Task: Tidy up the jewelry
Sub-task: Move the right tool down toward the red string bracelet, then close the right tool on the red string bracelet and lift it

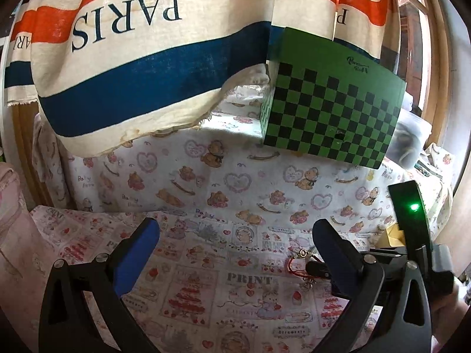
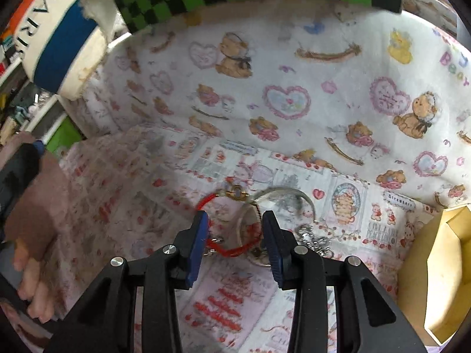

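Green checkered box (image 1: 332, 111): closed, on bear-print cloth (image 1: 235, 182) at back, under hanging PARIS fabric (image 1: 132, 58).
Yellow box (image 2: 438, 267): open, right edge of right view; contents hidden (only a corner in left view).
Left gripper (image 1: 235, 253): blue fingers wide apart, empty, above strawberry-print cloth (image 1: 206, 288).
Right gripper (image 2: 235, 235): fingers partly apart, straddling red cord bracelet (image 2: 235, 250), not clamped.
Silver bangle (image 2: 282, 197): touching the cord, clear in right view only.
Silver chain (image 2: 315, 238): just beside right finger.
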### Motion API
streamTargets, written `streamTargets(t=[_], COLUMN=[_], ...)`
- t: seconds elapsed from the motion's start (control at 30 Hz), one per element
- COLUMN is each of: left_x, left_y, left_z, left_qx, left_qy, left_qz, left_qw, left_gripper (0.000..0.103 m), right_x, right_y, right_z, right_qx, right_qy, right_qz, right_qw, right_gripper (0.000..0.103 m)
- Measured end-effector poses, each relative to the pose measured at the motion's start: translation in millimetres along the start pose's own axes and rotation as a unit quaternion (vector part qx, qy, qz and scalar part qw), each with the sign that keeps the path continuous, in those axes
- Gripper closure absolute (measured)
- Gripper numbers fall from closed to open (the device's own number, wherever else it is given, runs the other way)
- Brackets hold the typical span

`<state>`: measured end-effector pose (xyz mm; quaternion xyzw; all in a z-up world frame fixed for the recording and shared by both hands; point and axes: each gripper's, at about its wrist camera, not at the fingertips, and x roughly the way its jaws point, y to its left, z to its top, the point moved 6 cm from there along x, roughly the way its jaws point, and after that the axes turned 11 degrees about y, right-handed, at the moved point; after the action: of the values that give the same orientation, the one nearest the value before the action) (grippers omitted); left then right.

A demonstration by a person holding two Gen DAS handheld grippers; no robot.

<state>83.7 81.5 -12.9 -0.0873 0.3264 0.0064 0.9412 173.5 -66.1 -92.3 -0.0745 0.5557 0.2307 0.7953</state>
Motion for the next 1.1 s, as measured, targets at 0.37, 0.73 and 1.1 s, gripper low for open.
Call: streamTargets(t=[0.37, 0.73, 1.1], left_x=[4.4, 16.5, 35.2], left_y=[-3.7, -11.7, -22.2], left_z=[-2.8, -9.3, -18.7], left_qx=[0.001, 0.01, 0.016], left_qy=[0.009, 0.033, 0.064], left_qz=[-0.008, -0.031, -0.047], left_qw=[0.9999, 0.9989, 0.9967], left_gripper=[0.0, 0.0, 0.0], right_x=[-22.1, -77.3, -32.1], right_y=[-10.7, -32.7, -19.7], right_z=[-4.5, -20.0, -25.8], right_qx=[0.006, 0.015, -0.012], right_qy=[-0.054, -0.109, -0.044], right_qz=[-0.009, -0.013, -0.016], right_qw=[0.998, 0.994, 0.999], right_gripper=[0.101, 0.102, 0.08])
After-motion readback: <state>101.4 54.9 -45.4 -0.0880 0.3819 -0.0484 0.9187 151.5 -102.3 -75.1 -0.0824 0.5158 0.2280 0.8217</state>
